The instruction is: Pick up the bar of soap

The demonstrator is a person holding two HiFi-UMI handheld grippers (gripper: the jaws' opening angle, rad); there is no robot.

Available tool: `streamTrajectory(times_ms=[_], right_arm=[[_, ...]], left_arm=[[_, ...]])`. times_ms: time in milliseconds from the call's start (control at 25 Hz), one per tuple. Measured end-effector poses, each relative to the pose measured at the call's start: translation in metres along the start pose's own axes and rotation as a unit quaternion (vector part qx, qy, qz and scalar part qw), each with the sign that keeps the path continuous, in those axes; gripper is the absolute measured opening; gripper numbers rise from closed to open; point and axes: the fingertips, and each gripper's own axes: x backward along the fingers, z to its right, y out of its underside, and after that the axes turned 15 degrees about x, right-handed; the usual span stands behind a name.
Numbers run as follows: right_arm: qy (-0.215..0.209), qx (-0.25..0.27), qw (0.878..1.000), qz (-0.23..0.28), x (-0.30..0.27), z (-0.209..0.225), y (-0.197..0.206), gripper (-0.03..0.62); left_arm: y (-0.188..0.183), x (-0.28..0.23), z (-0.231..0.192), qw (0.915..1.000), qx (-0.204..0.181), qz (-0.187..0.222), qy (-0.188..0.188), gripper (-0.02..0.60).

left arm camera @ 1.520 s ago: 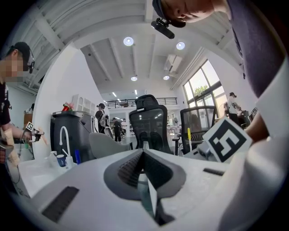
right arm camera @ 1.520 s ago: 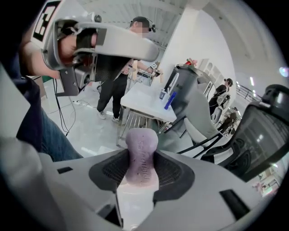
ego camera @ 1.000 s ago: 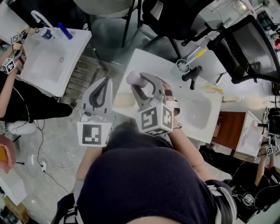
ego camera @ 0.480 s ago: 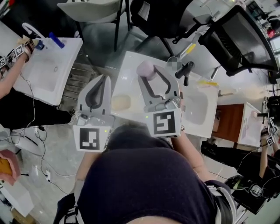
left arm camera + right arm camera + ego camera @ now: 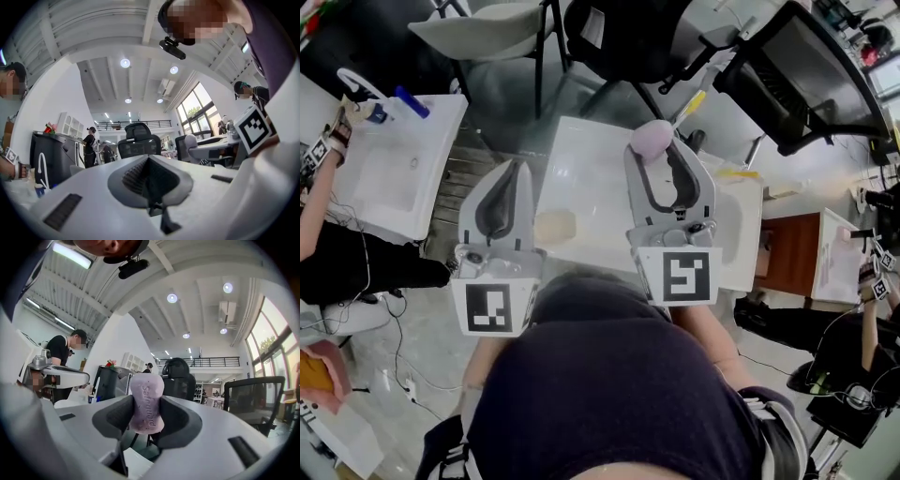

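A pale purple bar of soap (image 5: pixel 650 140) (image 5: pixel 147 403) with raised lettering sits pinched between the tips of my right gripper (image 5: pixel 653 144) (image 5: pixel 146 414), which is shut on it and holds it lifted above the white sink counter (image 5: pixel 591 164). My left gripper (image 5: pixel 517 171) (image 5: pixel 148 176) hovers over the counter's left edge with its jaws shut together and nothing between them. A second, cream-coloured bar (image 5: pixel 554 226) lies on the counter between the two grippers.
The counter's basin (image 5: pixel 733 234) lies to the right with a dark faucet (image 5: pixel 695 141) behind it. Another white sink (image 5: pixel 394 164) stands at the far left, where another person's hands work. Black office chairs (image 5: pixel 628 37) stand beyond the counter.
My right gripper has risen and swung upright with the purple soap in it, moving right and further from the counter. The left gripper shifted slightly left.
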Motion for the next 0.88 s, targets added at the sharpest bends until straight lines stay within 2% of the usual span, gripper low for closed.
streamTrajectory(times_ms=[200,880], right_arm=[[0.028,-0.013,1.0,0.007,0.006,0.015,-0.003,0.191],[0.062,-0.005,0.998,0.018,0.016,0.006,-0.004,0.192]], left_arm=[[-0.013,0.0,-0.005,0.9997,-0.02,0.011,-0.002,-0.005],[-0.014,-0.001,-0.013,0.9994,-0.01,0.013,0.029,-0.005]])
